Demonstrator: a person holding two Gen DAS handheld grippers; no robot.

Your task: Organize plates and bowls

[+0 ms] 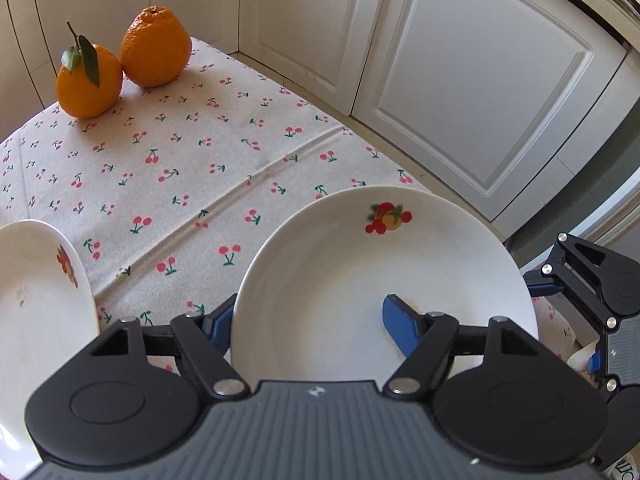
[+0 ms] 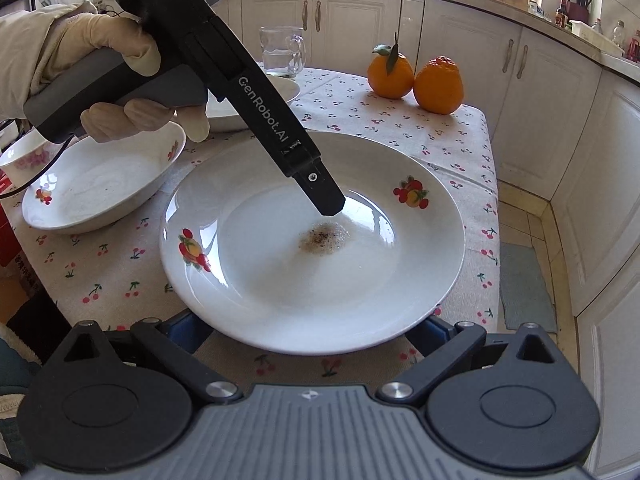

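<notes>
2 grippers address 1 plate (image 2: 312, 240): left gripper (image 1: 308, 324) pinches its 9 o'clock rim; right gripper (image 2: 308, 330) spread at 6 o'clock. Lift level.

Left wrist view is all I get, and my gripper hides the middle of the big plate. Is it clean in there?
Observer: No. The right wrist view shows a brown speckled stain in the middle of the plate.
Operator: Yuck! I can see one fruit picture on it. Are there more?
Observer: Yes, two in all: one fruit print on the rim towards the oranges, and a second print on the opposite rim.
Operator: Is there anything to drink on the table?
Observer: Yes, a glass mug with water in it stands far back, left of the oranges.
</notes>
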